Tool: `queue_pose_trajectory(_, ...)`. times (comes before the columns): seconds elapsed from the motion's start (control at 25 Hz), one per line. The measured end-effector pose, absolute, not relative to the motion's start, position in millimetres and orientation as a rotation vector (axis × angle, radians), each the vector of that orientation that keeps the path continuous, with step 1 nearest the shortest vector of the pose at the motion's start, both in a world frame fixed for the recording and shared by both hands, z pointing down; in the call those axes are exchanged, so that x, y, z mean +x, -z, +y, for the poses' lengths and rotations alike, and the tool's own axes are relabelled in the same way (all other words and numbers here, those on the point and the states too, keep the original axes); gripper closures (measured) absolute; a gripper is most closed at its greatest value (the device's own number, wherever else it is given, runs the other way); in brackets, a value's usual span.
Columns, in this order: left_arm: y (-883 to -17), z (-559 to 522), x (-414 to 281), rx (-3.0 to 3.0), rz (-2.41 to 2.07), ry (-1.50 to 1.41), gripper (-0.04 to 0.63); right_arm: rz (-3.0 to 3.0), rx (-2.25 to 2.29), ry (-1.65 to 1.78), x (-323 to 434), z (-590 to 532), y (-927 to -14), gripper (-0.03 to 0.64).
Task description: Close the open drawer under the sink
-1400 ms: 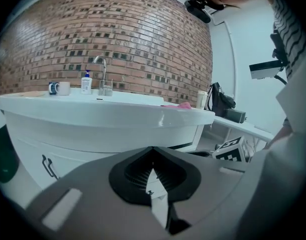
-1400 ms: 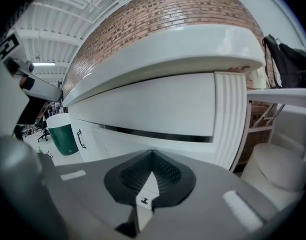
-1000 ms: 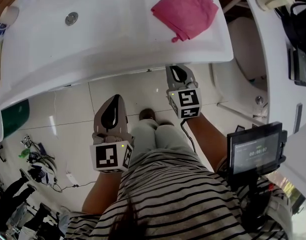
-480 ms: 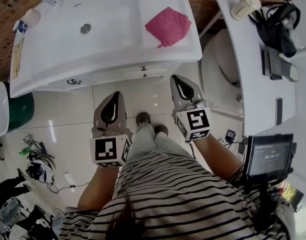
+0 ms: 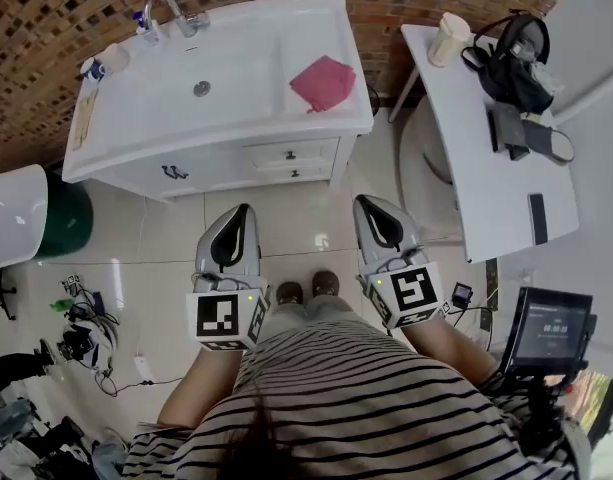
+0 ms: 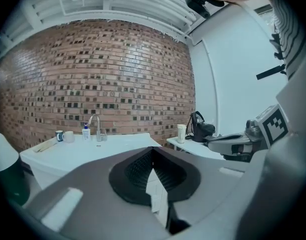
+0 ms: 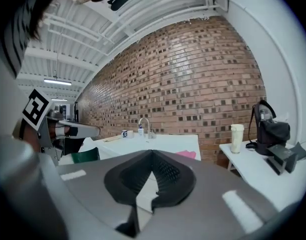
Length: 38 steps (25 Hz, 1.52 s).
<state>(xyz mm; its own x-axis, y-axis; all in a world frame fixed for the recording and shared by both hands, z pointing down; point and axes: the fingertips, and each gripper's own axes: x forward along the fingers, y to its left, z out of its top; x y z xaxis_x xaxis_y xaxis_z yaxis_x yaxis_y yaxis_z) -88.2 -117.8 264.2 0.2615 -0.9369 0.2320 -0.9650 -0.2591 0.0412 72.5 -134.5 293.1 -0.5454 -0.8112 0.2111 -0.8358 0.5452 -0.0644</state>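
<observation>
White drawer fronts [image 5: 291, 162] under the white ceramic sink [image 5: 166, 103] sit at 12 o'clock and look flush; I judge the closing done, nothing left but a check; left gripper [image 5: 241, 214] and right gripper [image 5: 366, 206] both clenched on nothing, well apart from the cabinet; only head view shows the drawers; gripper views catch just the sink top, chrome tap [image 6: 95, 126] and brick wall.

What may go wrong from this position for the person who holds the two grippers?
1. Cables and clutter lie on the floor at the person's left; a step back might catch them.
2. The white table stands beside the right gripper; a swing could hit it.
3. The drawers look flush from above, but a small gap may go unseen.
</observation>
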Motion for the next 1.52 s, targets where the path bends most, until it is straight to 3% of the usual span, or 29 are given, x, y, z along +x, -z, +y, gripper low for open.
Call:
queue_pose_trajectory(0.8,-266,98,-114,2.403,-1.715,-0.208,0.578,-2.593,1.484,-0.301,24,90,-261,0.615)
queue_pose_trajectory(1.52,-237,111,-88,2.455,-1.799,-0.203,0.578,-2.684,1.379,-0.197,21,98,-237,0.617)
